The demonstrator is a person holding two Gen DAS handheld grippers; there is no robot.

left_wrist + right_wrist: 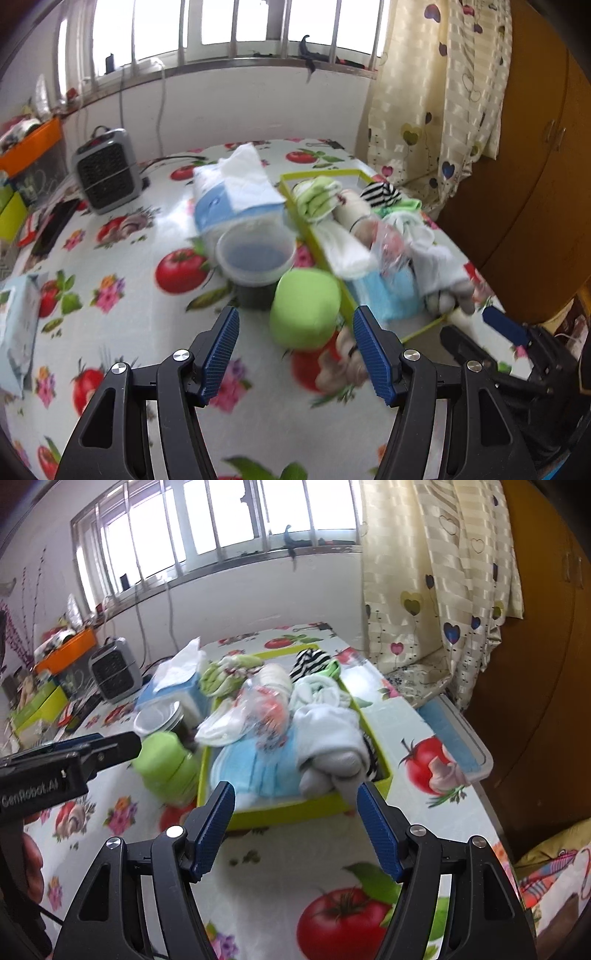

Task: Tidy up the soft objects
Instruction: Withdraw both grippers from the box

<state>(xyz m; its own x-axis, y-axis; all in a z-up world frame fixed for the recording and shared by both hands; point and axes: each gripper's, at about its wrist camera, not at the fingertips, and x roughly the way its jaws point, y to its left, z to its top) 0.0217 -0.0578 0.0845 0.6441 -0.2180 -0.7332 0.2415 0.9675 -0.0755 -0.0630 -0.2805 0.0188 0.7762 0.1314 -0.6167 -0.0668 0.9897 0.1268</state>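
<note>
1. Left wrist view: left gripper (295, 328) has its jaws apart, empty, facing the green soft block (304, 308) on the table (122, 258) just beside the yellow-green tray (317, 251).
2. Centre both pads across the block's width — squeeze lightly, since it probably deforms.
3. Block appearance: rounded, matte, lime green.
4. Right gripper (295, 816): jaws apart, empty, before the tray's near wall.

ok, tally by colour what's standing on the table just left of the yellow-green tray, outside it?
Green: 1, the soft green roll
Blue and white: 1, the tissue pack
Clear with dark contents: 1, the lidded tub
Total: 3, all beside the tray, none inside it.
</note>
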